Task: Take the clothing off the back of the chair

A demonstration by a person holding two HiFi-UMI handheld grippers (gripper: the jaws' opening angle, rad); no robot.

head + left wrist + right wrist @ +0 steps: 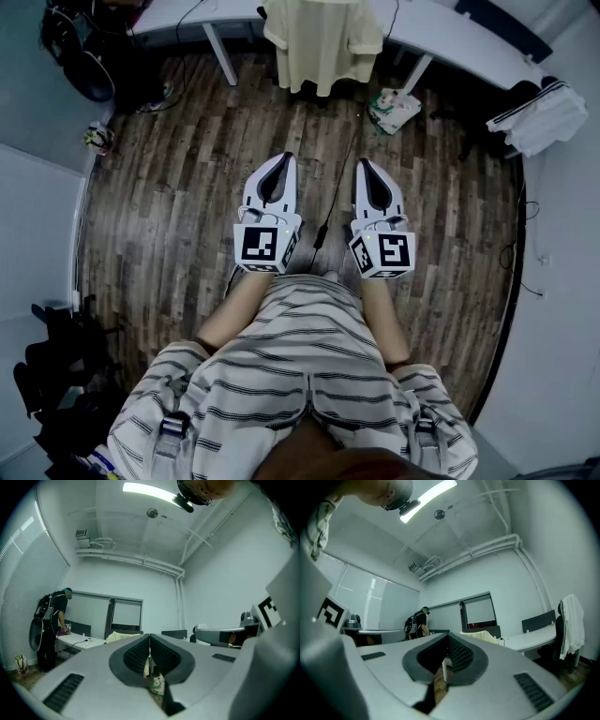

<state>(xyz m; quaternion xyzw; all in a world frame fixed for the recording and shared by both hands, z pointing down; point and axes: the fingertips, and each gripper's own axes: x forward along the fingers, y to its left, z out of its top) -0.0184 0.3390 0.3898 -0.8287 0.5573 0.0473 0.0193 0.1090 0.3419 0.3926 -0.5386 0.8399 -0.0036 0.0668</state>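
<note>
Nearest, the left tool (284,161) and the right tool (365,165) are both clenched on nothing, held side by side over the brown plank floor (187,187), so this looks like the approach step. The pale yellow cloth garment (323,42) hangs ahead, well apart from them, beside the white bench (450,37). The next move calls for walking up, releasing the jaws and pinching its top edge. The chair under it is hidden, and a white black-striped garment (539,112) at far right is hard to make out.

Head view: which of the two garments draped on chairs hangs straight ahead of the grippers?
The pale cream shirt at top centre. The other, a white garment with dark stripes, hangs well off to the right.
</note>
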